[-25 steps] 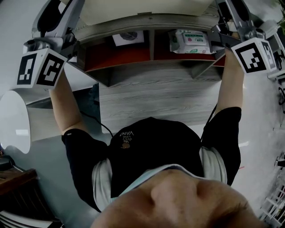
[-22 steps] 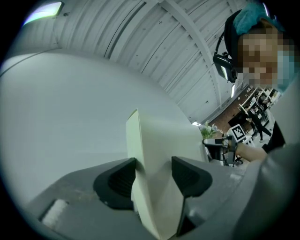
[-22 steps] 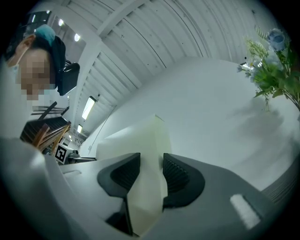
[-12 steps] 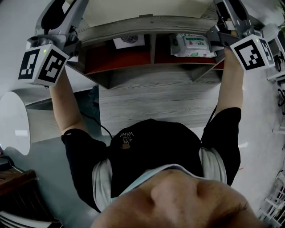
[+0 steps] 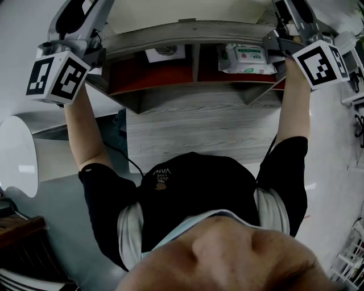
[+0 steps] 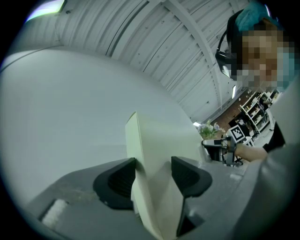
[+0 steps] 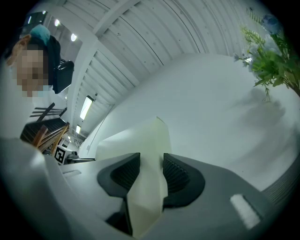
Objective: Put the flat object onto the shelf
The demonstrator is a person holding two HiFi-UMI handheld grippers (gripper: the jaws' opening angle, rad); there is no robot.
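Above the top board of the shelf [image 5: 193, 28], a flat cream panel [image 5: 182, 10] spans the upper edge of the head view, held at both ends. Whether its underside touches the shelf's top cannot be told. The left gripper [image 6: 153, 174] pinches one end: its two dark ribbed pads press on opposite faces, set fairly wide apart by the panel's thickness, and the panel runs away from the camera between them. The right gripper [image 7: 151, 174] pinches the other end in the same way, with its pads closer together and the cream edge filling the gap between them. The marker cube [image 5: 54, 77] on each gripper shows at a top corner of the head view, above the person's raised bare forearms [image 5: 85, 131].

Below the panel, the grey wood-grain shelf has two open compartments with red floors, split by an upright divider. A white box with a fan pictured on it [image 5: 165, 52] sits in the left compartment, and a pack of wet wipes [image 5: 245, 57] lies in the right one. Left of the shelf, a white rounded tabletop [image 5: 17, 153] shows. A plant with green leaves [image 7: 274, 61] stands at the right edge of the right gripper view, well apart from the panel.
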